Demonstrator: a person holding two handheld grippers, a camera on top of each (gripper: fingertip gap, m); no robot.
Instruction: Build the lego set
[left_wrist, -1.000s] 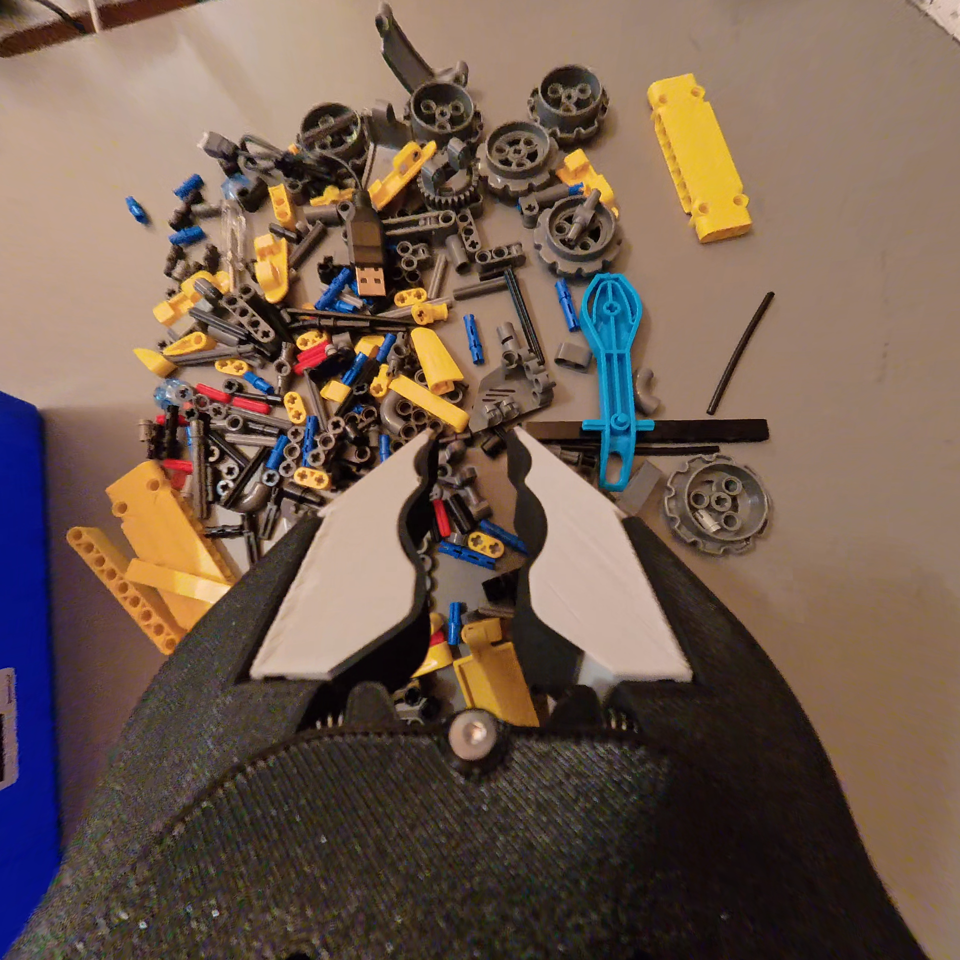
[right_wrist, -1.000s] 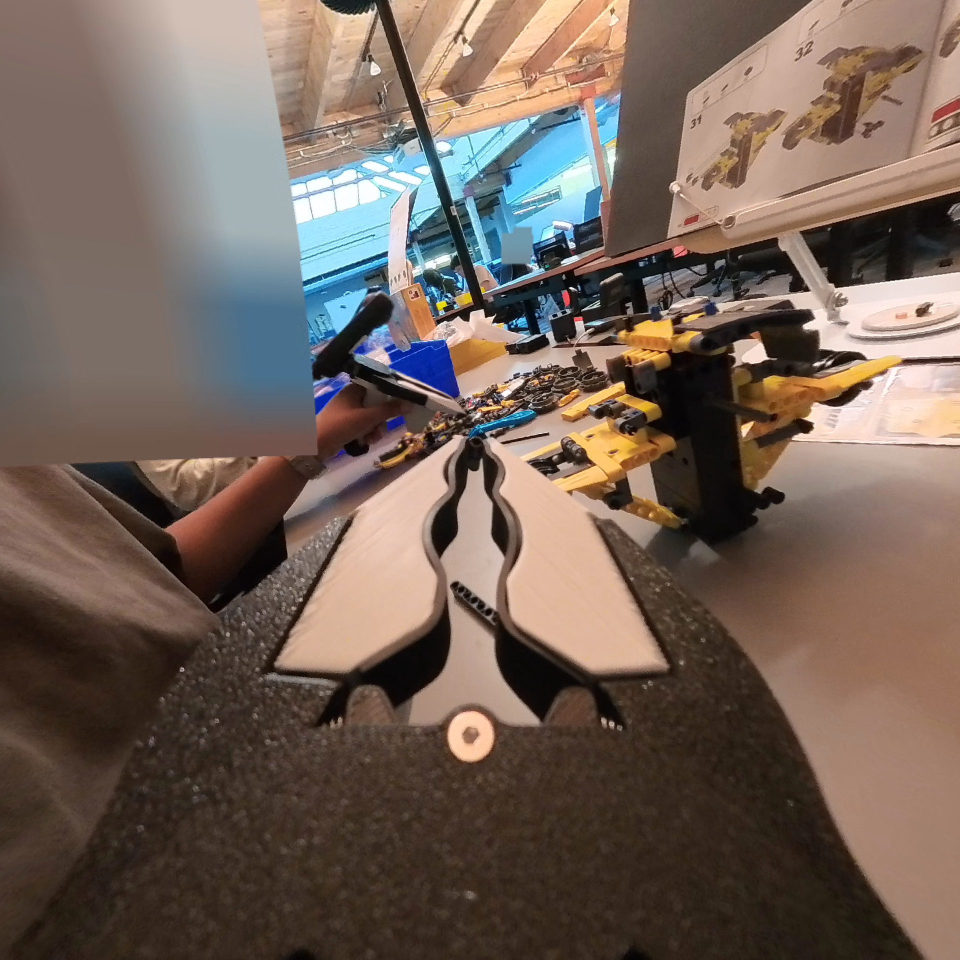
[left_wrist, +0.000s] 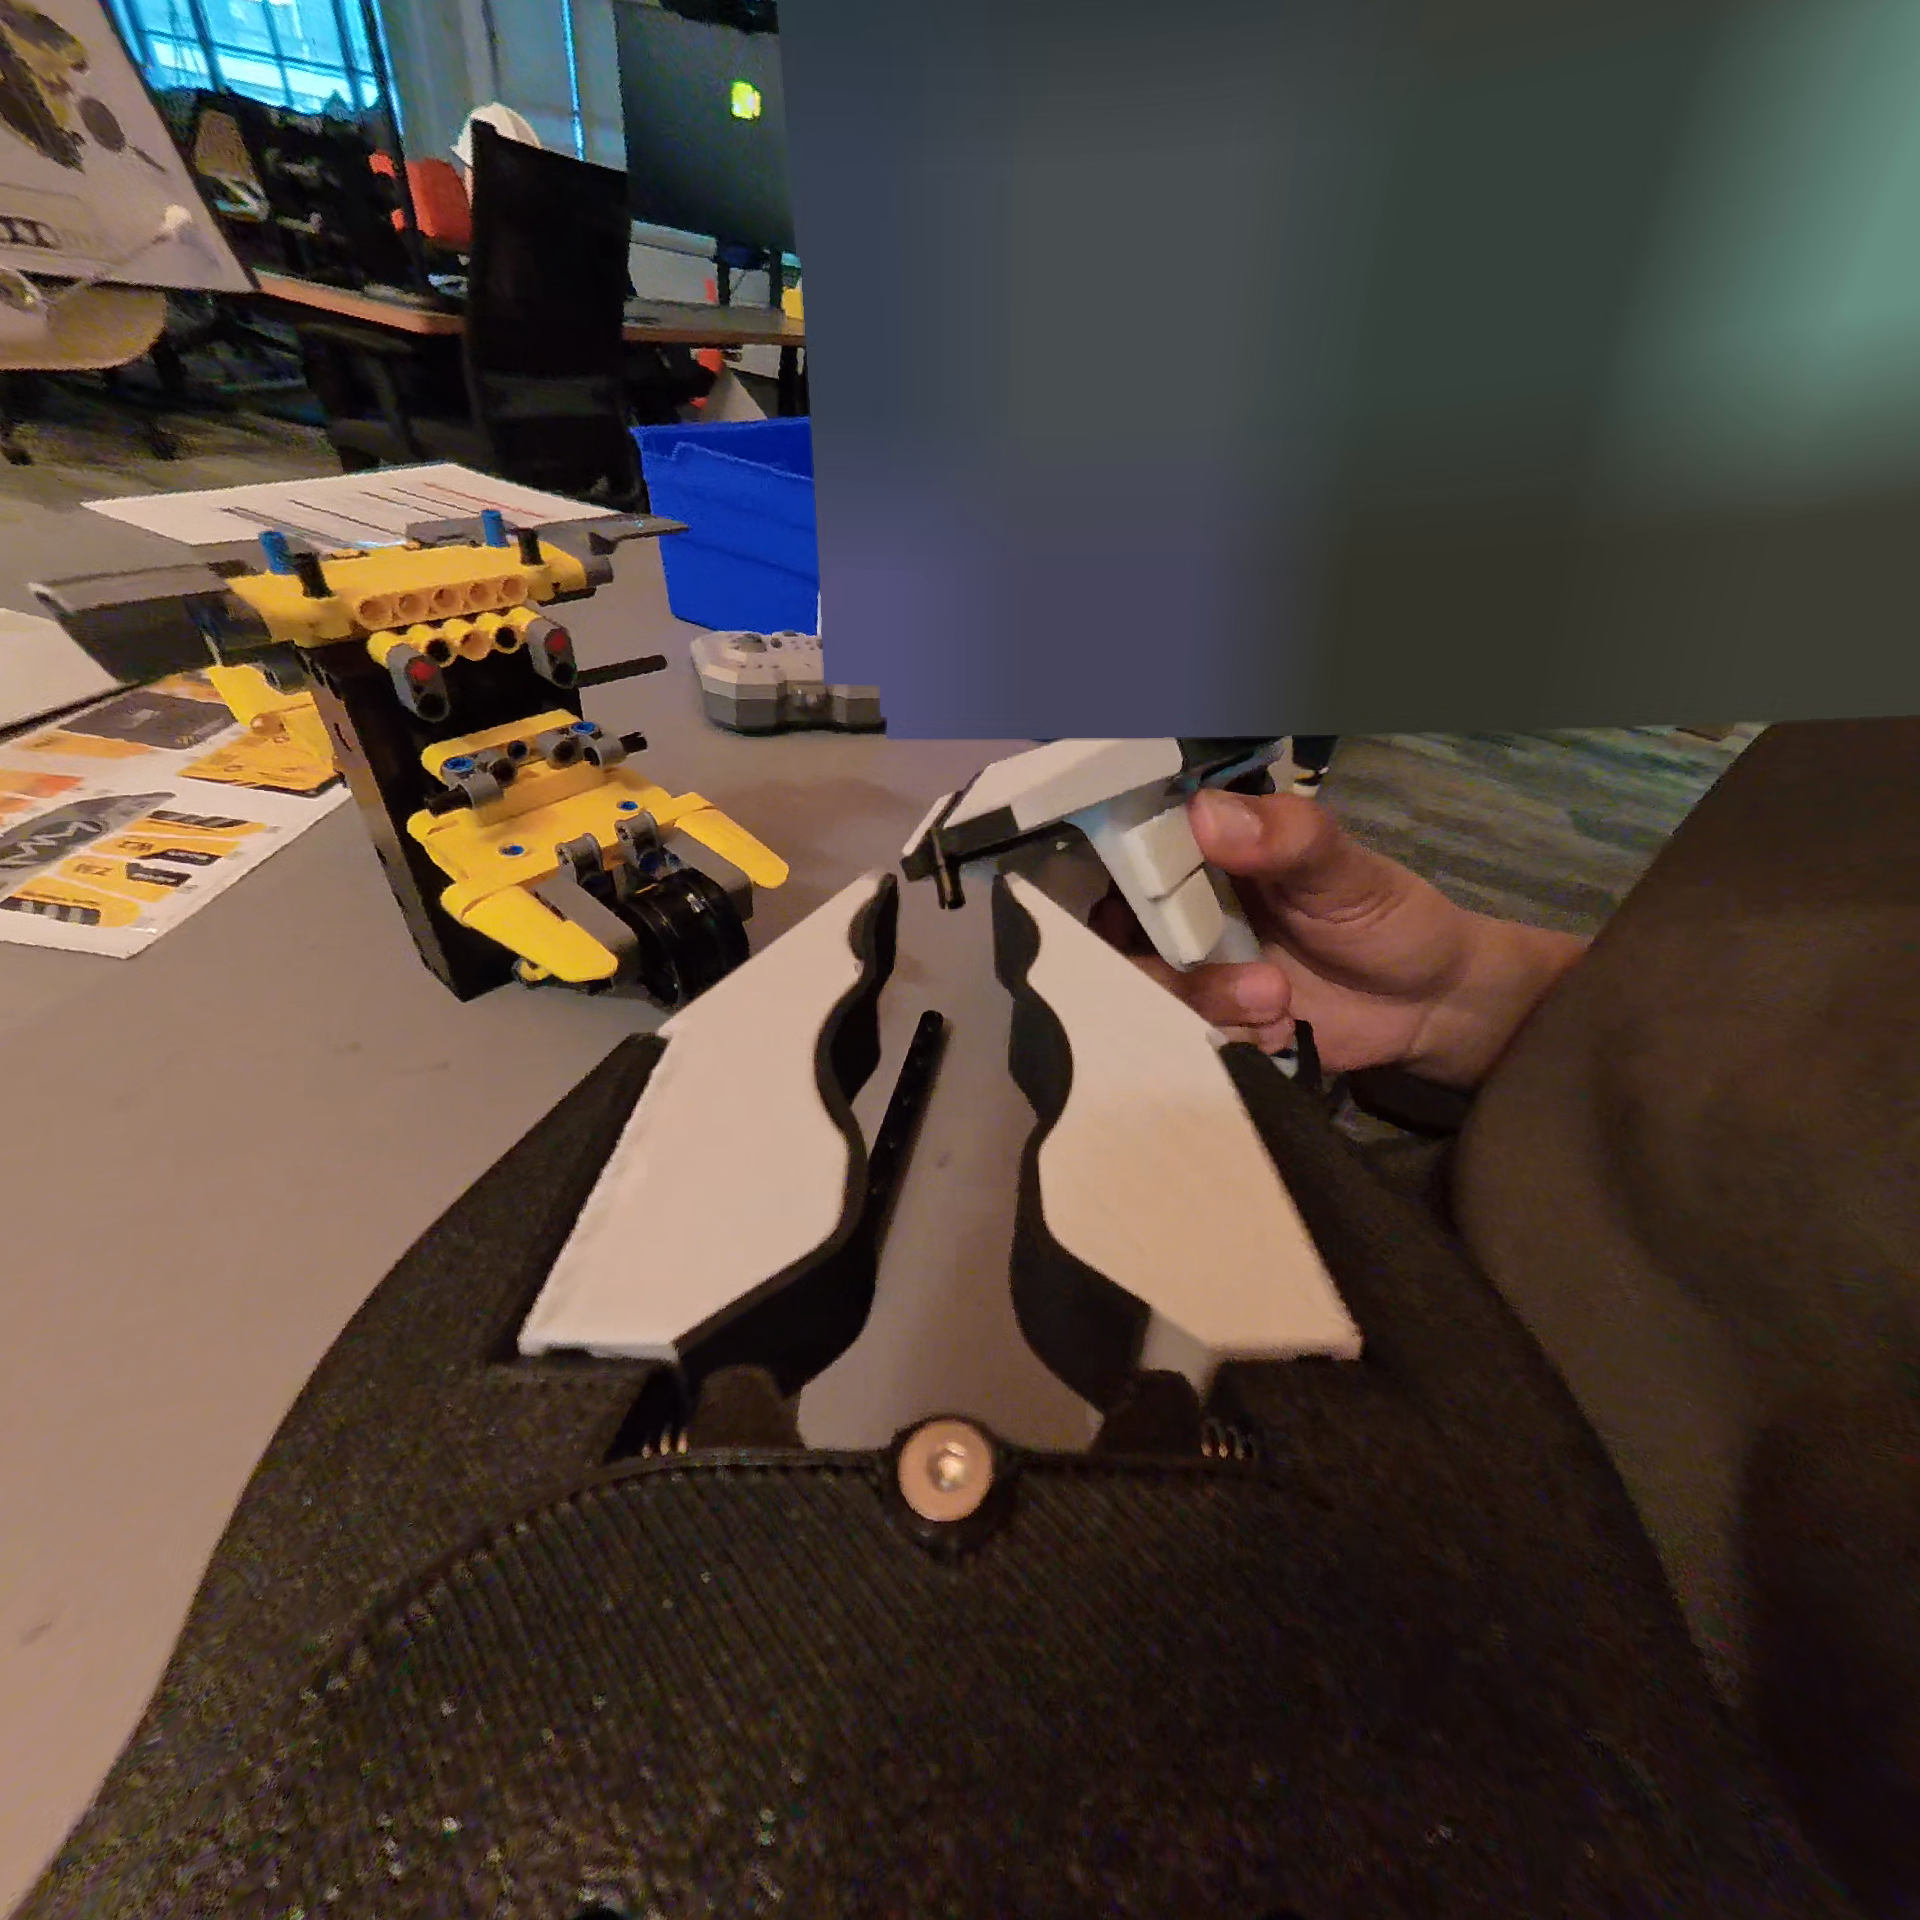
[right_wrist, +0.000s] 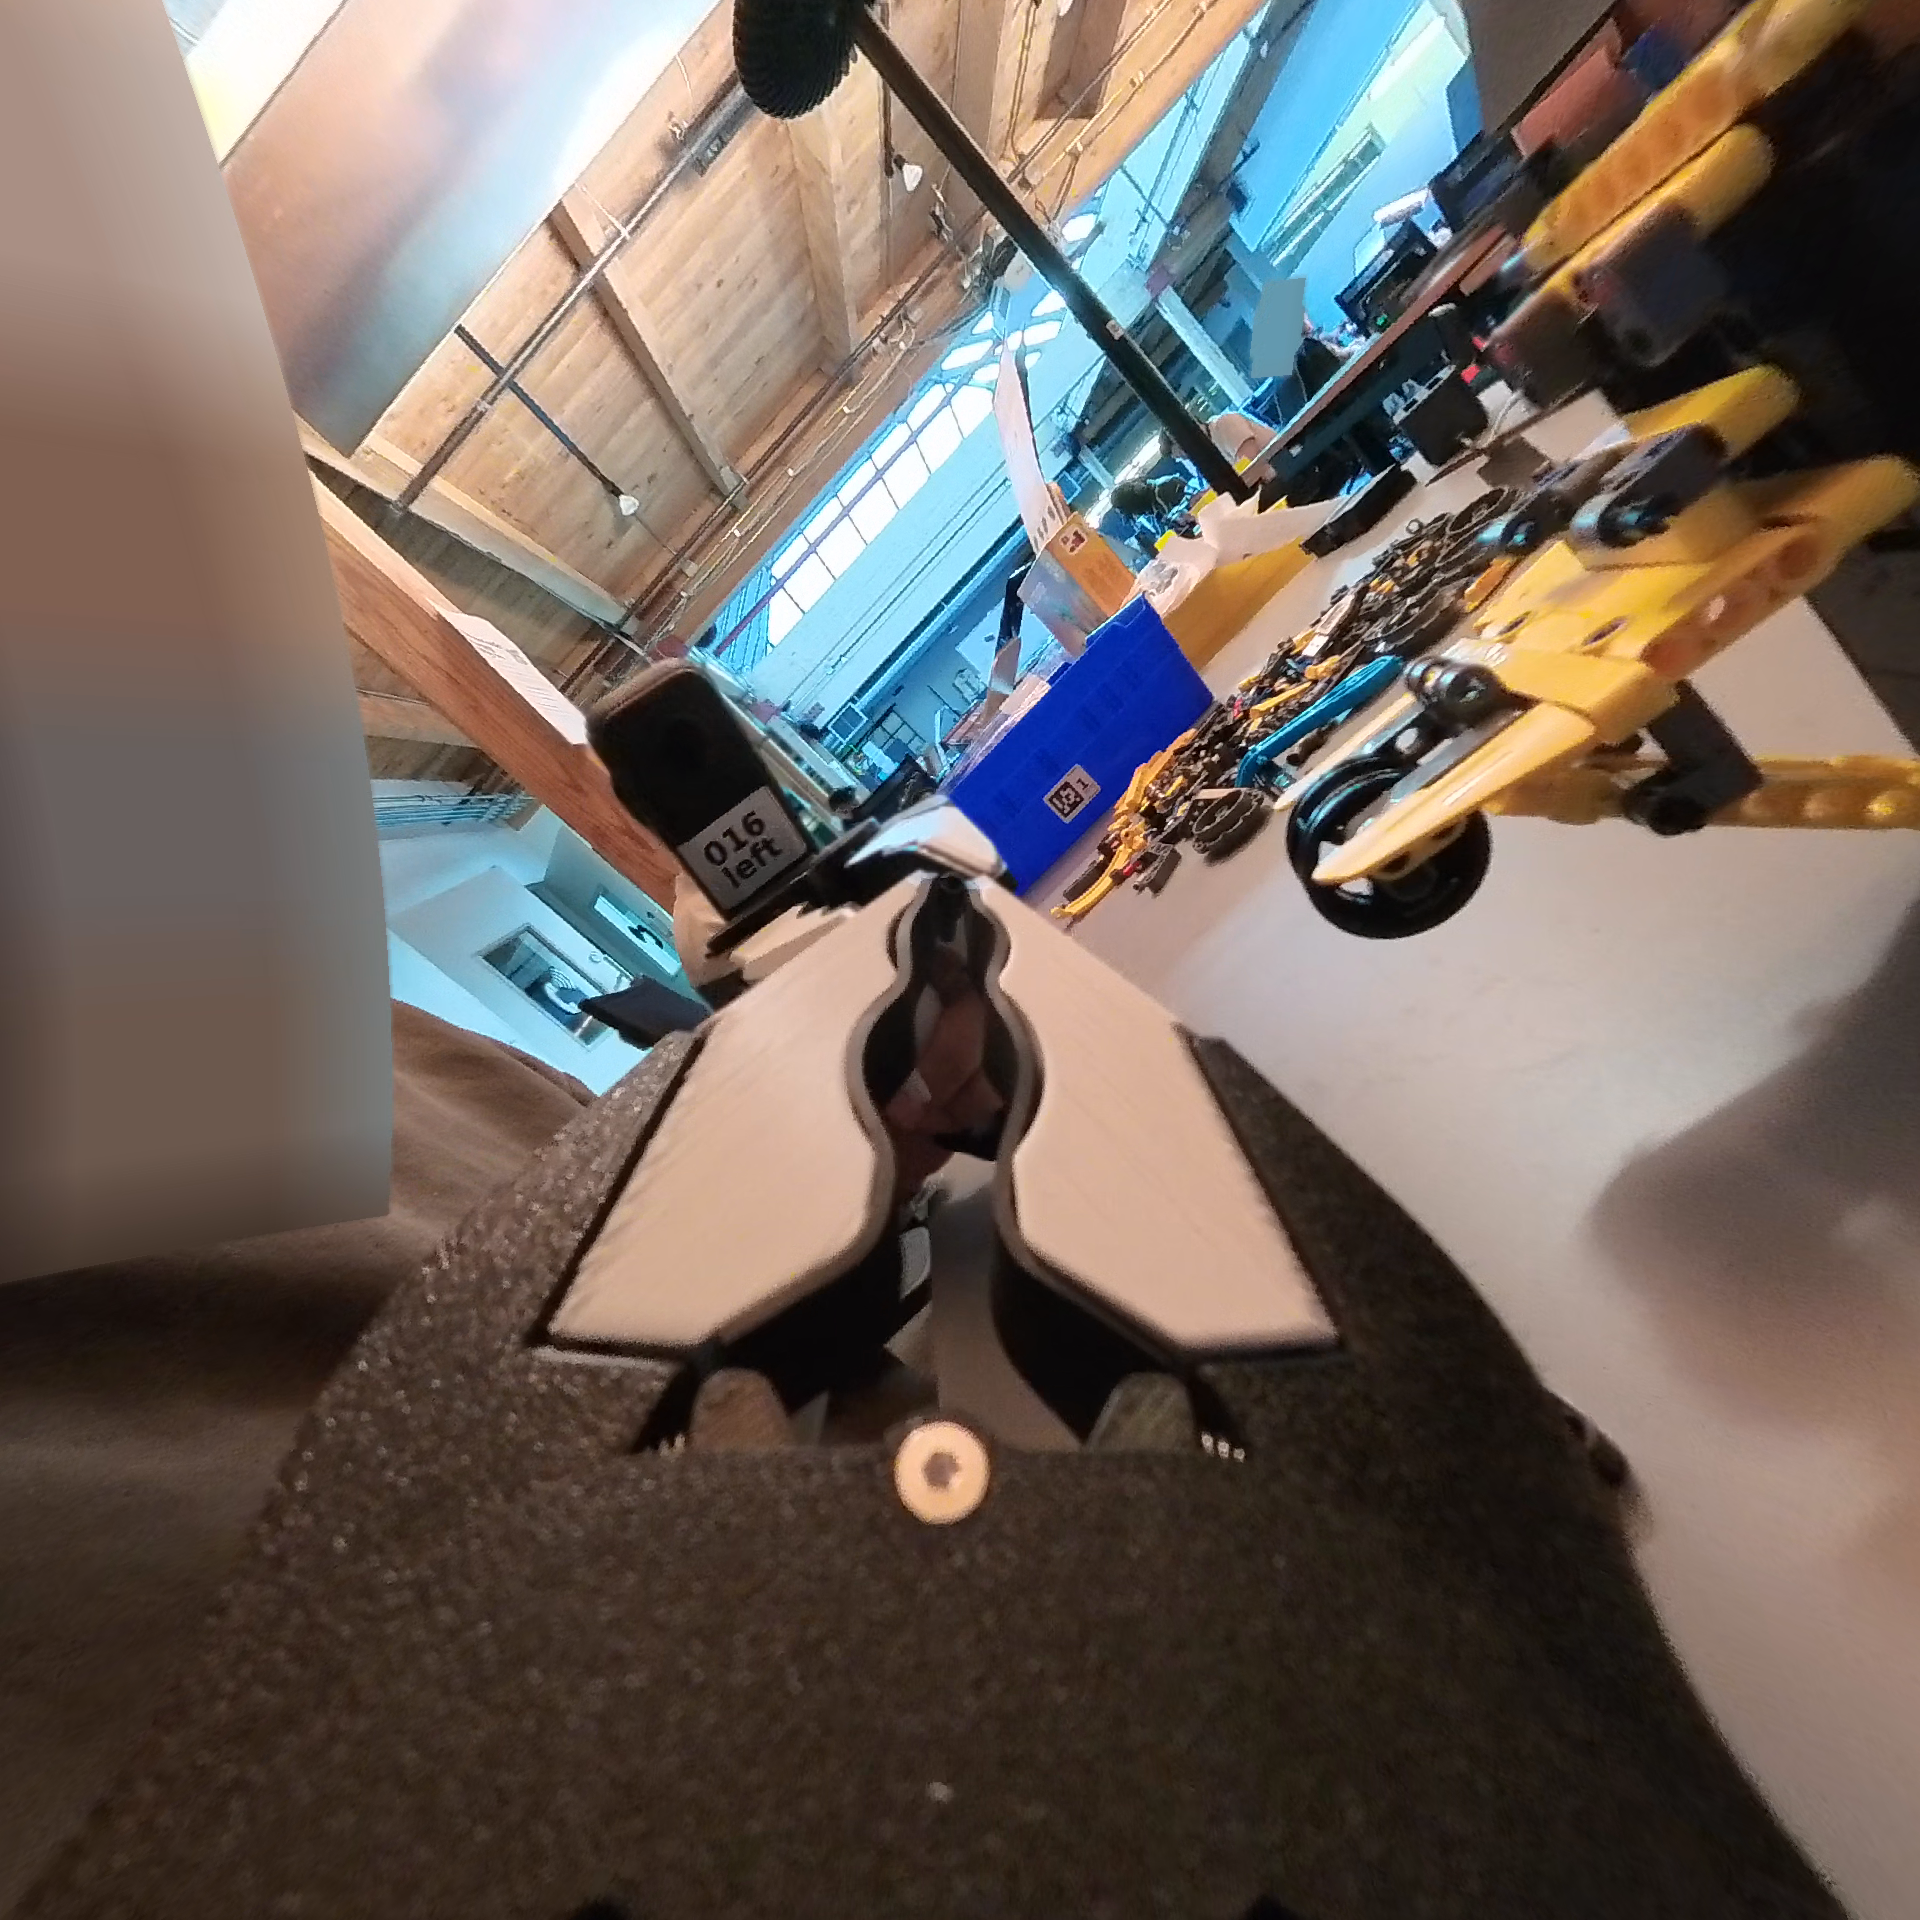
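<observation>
Swung away from the parts pile, the left gripper (left_wrist: 941, 896) met the right gripper (right_wrist: 945, 899) tip to tip, jaws parted and empty over a black beam (left_wrist: 902, 1132) on the counter (left_wrist: 260, 1143). The right jaws pinched a small black pin (left_wrist: 945, 881) near the yellow model (left_wrist: 540, 769).

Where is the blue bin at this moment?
In the left wrist view the blue bin stands at upper centre on the grey table, behind the yellow and black model and beside the grey controller.
</observation>
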